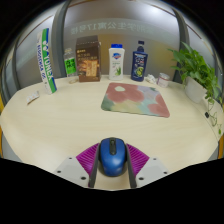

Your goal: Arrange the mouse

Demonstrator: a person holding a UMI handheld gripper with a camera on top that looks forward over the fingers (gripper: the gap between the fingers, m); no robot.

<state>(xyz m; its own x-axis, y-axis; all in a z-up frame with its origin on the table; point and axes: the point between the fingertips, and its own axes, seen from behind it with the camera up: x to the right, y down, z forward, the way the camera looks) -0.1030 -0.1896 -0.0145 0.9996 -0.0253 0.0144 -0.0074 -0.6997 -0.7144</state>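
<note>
A blue mouse (111, 155) with a dark middle strip sits between my gripper's (111, 160) two fingers, whose purple pads (90, 156) press on both its sides. It is held just above the near edge of the pale wooden table (60, 112). A mouse mat (135, 98) with a pink, green and grey pattern lies on the table beyond the fingers, a little to the right.
Along the table's far edge stand a green and white box (45, 62), a brown box (89, 58), a white bottle (117, 62) and a blue-capped bottle (139, 60). A leafy plant (196, 68) stands at the far right.
</note>
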